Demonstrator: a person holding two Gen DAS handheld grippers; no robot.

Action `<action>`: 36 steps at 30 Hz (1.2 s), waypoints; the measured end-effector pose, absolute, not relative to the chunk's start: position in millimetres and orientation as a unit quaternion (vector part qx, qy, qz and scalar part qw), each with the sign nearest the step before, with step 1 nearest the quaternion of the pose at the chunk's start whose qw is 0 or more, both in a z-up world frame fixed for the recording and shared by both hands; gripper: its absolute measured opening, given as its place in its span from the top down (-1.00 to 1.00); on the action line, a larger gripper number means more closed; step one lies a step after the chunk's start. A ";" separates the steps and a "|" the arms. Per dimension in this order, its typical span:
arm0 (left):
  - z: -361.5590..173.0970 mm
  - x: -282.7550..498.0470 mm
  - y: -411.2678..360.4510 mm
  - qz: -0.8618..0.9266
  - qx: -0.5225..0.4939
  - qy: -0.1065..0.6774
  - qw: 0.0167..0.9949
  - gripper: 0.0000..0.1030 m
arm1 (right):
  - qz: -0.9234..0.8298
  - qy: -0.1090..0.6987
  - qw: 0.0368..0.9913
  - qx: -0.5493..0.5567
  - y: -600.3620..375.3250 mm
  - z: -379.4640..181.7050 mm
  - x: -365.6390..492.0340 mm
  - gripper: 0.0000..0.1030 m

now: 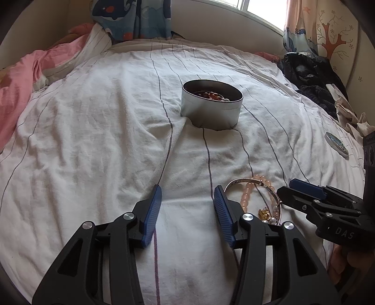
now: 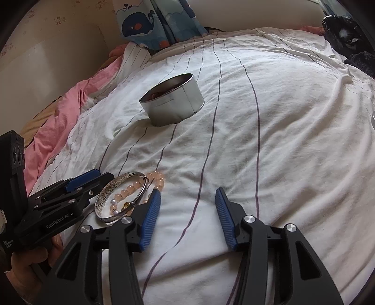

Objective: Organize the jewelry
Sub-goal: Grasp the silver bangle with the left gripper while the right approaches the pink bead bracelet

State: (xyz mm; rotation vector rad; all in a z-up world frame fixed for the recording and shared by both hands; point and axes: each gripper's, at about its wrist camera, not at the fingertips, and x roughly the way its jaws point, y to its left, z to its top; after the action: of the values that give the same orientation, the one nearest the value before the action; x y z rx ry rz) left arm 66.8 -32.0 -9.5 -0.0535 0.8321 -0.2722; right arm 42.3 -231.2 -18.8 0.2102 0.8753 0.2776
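A round silver tin (image 1: 211, 109) stands on the white striped sheet and holds reddish beads; it also shows in the right wrist view (image 2: 174, 105). A silver bangle (image 2: 110, 194), a pink bead bracelet (image 2: 157, 179) and a small gold and pearl piece (image 2: 125, 206) lie together on the sheet between the two grippers. In the left wrist view the bangle (image 1: 243, 181) and pink beads (image 1: 247, 194) lie just right of my left gripper (image 1: 187, 193), which is open and empty. My right gripper (image 2: 188, 196) is open and empty, just right of the jewelry.
A round tin lid (image 1: 336, 143) lies at the right on the sheet. Dark clothes (image 1: 309, 72) are piled at the far right. A pink quilt (image 1: 21, 75) is bunched at the left. Whale-print curtains (image 2: 150, 21) hang behind the bed.
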 end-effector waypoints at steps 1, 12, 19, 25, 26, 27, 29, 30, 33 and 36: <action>-9.5 67.1 -32.3 -0.132 -0.025 0.403 0.905 0.10 | 0.134 0.421 0.891 0.101 -231.0 -18.9 42.5 0.04; -9.1 64.7 -33.2 -0.139 -0.028 0.399 0.906 -0.02 | 0.136 0.421 0.891 0.099 -229.9 -19.3 42.7 -0.02; 2.2 52.7 -25.0 -0.141 -0.040 0.372 0.917 -0.38 | 0.138 0.420 0.891 0.103 -230.0 -19.8 42.5 -0.03; -4.2 53.9 -50.2 -0.142 0.042 0.399 0.905 -0.31 | 0.139 0.420 0.891 0.104 -230.6 -19.2 42.3 -0.04; -5.3 55.1 -52.4 -0.133 0.055 0.403 0.904 -0.27 | 0.141 0.419 0.890 0.106 -231.3 -18.9 42.2 -0.05; -4.6 55.7 -52.6 -0.114 0.067 0.401 0.907 -0.20 | 0.142 0.419 0.890 0.107 -231.7 -18.6 42.2 -0.06; -2.2 56.9 -46.1 -0.065 0.076 0.394 0.913 -0.12 | 0.141 0.418 0.891 0.111 -233.6 -17.9 41.6 -0.06; -1.4 57.8 -39.9 -0.046 0.070 0.394 0.915 -0.09 | 0.140 0.416 0.891 0.114 -234.4 -17.4 41.3 -0.06; 0.0 58.9 -26.5 -0.022 0.070 0.399 0.914 -0.08 | 0.133 0.401 0.900 0.106 -234.0 -11.6 36.6 -0.06; 3.0 56.9 -19.2 -0.019 0.072 0.396 0.915 -0.08 | 0.167 0.387 0.903 0.083 -219.4 -4.4 35.1 -0.06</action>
State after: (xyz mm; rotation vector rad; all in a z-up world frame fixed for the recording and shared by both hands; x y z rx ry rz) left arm 56.9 -19.2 3.0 0.1475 0.8161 -0.0389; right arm 35.1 -219.4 -4.4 0.1711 0.8001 0.3448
